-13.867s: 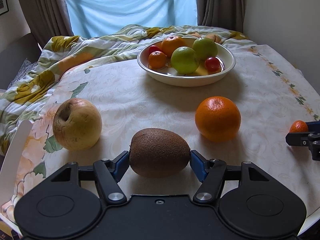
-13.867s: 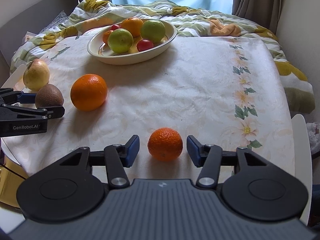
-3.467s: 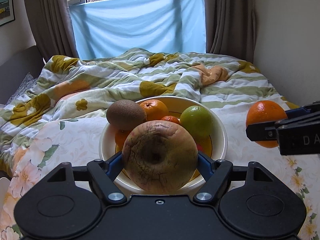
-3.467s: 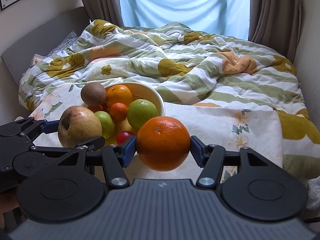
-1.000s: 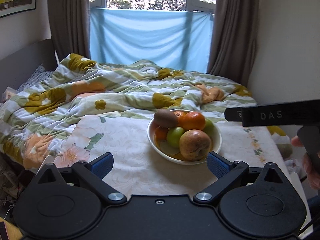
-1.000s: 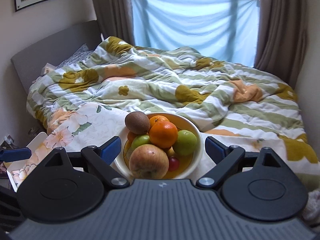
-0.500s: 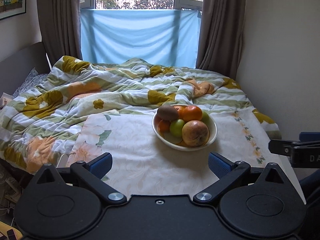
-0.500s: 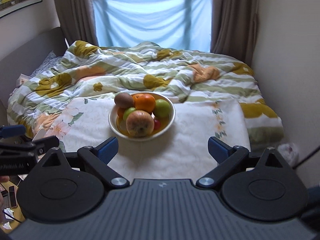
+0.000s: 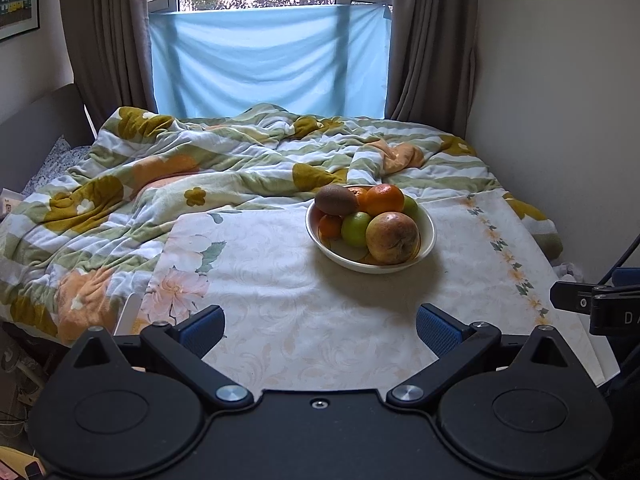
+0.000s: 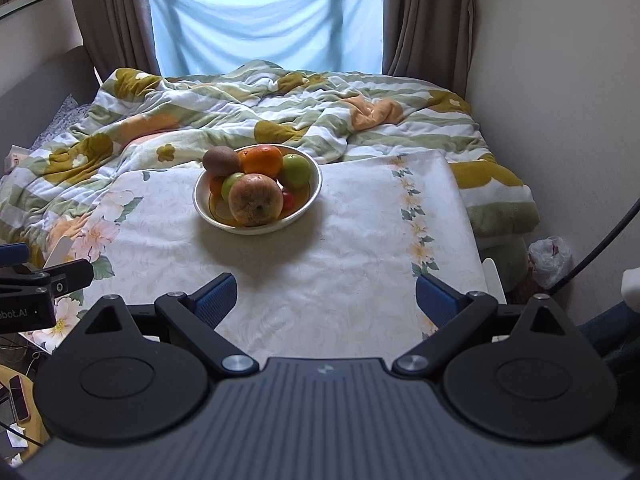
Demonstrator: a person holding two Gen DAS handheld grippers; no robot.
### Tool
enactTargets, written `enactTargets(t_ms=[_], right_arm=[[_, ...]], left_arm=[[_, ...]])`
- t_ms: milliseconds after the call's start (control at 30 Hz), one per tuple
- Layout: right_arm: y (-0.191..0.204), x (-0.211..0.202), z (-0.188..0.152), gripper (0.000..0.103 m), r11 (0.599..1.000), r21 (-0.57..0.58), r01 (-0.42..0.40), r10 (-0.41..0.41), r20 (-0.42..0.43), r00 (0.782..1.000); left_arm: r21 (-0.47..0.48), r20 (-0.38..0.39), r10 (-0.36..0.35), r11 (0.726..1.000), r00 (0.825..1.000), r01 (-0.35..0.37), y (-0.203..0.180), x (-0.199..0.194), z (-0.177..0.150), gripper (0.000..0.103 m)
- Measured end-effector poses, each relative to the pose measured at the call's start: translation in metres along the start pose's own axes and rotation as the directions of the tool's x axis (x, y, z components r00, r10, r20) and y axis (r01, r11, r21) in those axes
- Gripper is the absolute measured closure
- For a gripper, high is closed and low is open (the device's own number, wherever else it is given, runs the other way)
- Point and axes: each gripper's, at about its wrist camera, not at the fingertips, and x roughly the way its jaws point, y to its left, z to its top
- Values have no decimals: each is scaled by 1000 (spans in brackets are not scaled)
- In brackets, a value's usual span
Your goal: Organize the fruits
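A white bowl (image 9: 427,244) (image 10: 316,196) stands at the far side of the floral tablecloth (image 9: 320,320) (image 10: 340,248). It holds a large yellow-red apple (image 9: 393,238) (image 10: 255,199) in front, a kiwi (image 9: 335,199) (image 10: 221,160), a big orange (image 9: 385,199) (image 10: 262,165), green apples (image 9: 355,229) (image 10: 297,170) and smaller fruit. My left gripper (image 9: 320,330) is open and empty, well back from the bowl. My right gripper (image 10: 326,300) is also open and empty, equally far back.
A rumpled flowered quilt (image 9: 168,184) (image 10: 224,104) covers the bed behind the table. A wall (image 9: 560,100) runs close along the right. A white plastic bag (image 10: 550,258) lies on the floor at right. Curtains and a blue cloth hang over the window (image 9: 268,60).
Both grippers have drawn further back and up from the bowl, which looks smaller and farther. Both stay open. Earlier they carried the apple and the big orange to the bowl and released them.
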Motion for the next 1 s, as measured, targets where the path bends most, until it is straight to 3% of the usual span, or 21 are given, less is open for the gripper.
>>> enactTargets(t_ms=[1000], right_arm=[[4,9,-2,0,1000,13,11,-11,-28,1000]], left_arm=[[14,4,14,1000,1000,-14,5,4,0,0]])
